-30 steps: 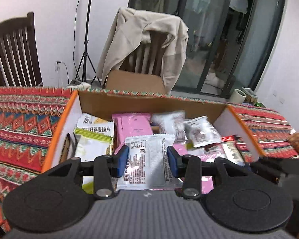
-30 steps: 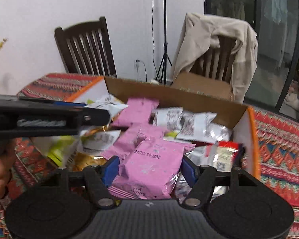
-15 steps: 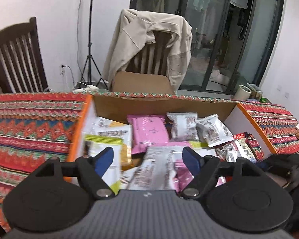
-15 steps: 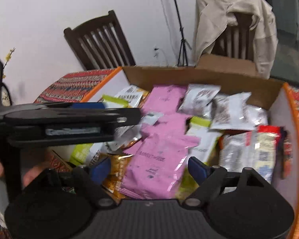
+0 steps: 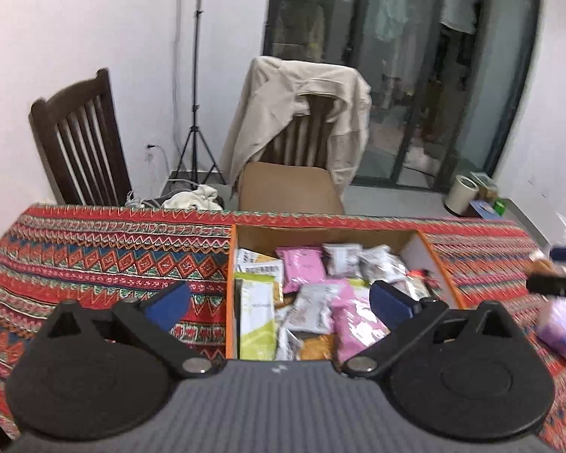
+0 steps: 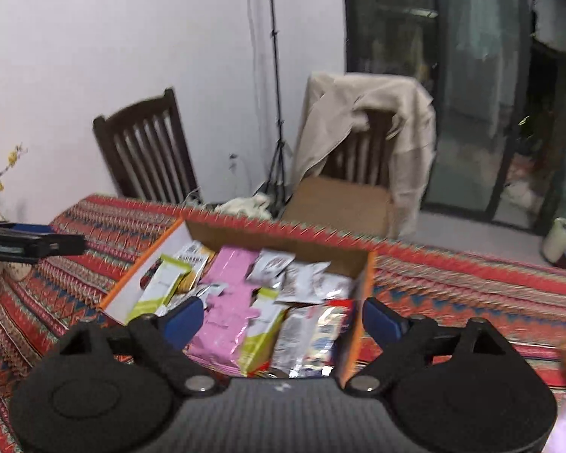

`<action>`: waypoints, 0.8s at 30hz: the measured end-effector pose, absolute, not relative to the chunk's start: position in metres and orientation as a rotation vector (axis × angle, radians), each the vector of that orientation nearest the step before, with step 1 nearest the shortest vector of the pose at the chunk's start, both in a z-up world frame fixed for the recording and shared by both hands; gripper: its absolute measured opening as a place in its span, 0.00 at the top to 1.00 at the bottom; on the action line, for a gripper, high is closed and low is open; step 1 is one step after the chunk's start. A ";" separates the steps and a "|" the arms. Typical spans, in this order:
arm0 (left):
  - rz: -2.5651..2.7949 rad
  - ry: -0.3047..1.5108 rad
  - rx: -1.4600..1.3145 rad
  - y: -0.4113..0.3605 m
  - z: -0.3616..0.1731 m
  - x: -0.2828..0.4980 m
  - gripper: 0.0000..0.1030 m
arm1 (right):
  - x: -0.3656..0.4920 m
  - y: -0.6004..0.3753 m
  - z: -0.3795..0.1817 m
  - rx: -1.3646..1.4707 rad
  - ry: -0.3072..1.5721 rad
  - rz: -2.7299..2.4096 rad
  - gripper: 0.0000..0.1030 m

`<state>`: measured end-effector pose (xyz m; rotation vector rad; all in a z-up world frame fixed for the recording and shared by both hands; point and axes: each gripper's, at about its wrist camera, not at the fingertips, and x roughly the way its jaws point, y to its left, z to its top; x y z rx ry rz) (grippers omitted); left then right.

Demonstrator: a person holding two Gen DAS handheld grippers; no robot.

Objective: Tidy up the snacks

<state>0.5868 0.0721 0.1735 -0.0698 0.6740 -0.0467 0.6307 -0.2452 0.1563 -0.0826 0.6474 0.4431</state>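
The left gripper (image 5: pixel 279 300) hangs above the box, its blue pads spread wide and still opening, nothing pinched between them. The right gripper (image 6: pixel 281 315) hangs likewise over the box, its jaws opening, pads clear of the packets below. Beneath both sits the cardboard box (image 5: pixel 320 234) with orange edges, on the table (image 5: pixel 94 260) with its red patterned cloth. The snacks lie heaped inside: pink packets (image 6: pixel 230 264), a yellow-green packet (image 5: pixel 256 313), and silver packets (image 6: pixel 305 279). Behind the table stand a dark wooden chair (image 5: pixel 79 143) and a chair draped with a beige jacket (image 5: pixel 294 113).
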 end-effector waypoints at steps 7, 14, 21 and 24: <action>-0.067 0.606 -0.009 0.049 0.209 0.504 0.00 | 0.564 -0.269 0.200 -0.102 0.592 0.375 0.03; -0.018 0.486 -0.019 0.037 0.228 0.385 0.00 | 0.474 -0.283 0.219 -0.124 0.494 0.376 0.00; -0.020 0.429 0.012 0.029 0.221 0.277 0.00 | 0.372 -0.303 0.213 -0.125 0.434 0.410 0.00; -0.025 0.407 0.011 0.029 0.206 0.229 0.00 | 0.328 -0.311 0.205 -0.130 0.415 0.423 0.00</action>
